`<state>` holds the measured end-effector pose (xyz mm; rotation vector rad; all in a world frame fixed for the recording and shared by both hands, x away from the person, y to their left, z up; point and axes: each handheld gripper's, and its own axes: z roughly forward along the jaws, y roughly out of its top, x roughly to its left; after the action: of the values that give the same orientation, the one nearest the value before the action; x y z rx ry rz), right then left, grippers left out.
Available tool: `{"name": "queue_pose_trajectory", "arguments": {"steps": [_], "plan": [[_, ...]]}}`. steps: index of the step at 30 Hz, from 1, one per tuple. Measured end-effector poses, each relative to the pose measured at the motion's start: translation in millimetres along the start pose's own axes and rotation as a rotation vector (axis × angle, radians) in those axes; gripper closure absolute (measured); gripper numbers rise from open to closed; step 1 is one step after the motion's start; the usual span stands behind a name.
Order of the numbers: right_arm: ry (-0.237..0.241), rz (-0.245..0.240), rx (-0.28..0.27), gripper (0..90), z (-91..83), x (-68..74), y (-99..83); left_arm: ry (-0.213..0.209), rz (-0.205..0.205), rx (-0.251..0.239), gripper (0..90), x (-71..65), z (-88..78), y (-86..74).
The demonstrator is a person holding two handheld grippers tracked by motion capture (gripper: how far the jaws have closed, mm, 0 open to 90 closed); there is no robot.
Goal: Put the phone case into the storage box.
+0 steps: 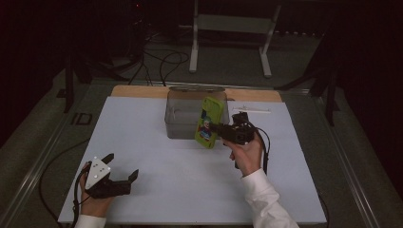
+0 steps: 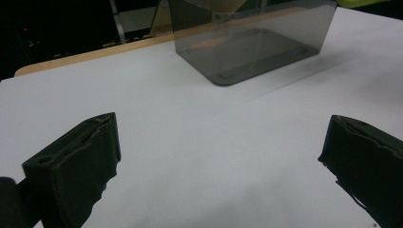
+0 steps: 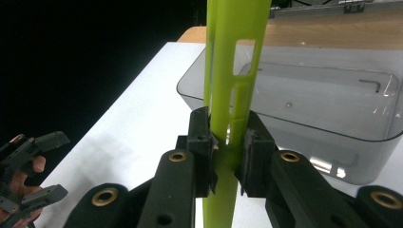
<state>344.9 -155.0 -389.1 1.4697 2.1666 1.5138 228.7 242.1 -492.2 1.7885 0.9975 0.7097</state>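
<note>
From the high view, a green phone case (image 1: pixel 209 122) is held upright by the right gripper (image 1: pixel 219 129) at the front of a smoky clear bin (image 1: pixel 183 116); the left gripper (image 1: pixel 122 167) is rested on the white table (image 1: pixel 190 185), jaws spread and empty. A dim room, floor cables (image 1: pixel 161 61) and a white stand (image 1: pixel 233 23) are seen beyond.

In the left gripper view, the bin (image 2: pixel 252 42) is seen ahead.

In the right gripper view, the case (image 3: pixel 233 95) is clamped edge-on just before the bin's rim (image 3: pixel 285 128). The carrying step is judged under way; a lift over the rim and a release are called for next.

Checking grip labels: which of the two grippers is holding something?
The right gripper, clamped on the green phone case; the left gripper rests open on the table.
</note>
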Motion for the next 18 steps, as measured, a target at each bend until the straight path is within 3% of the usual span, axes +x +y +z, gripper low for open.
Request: {"name": "queue_pose_trajectory", "arguments": {"steps": [18], "plan": [[-0.026,-0.005,0.017,77.8,-0.2,-3.9,14.6,0.009,-0.001,0.002,0.0,-0.2,0.3,-1.5]]}}
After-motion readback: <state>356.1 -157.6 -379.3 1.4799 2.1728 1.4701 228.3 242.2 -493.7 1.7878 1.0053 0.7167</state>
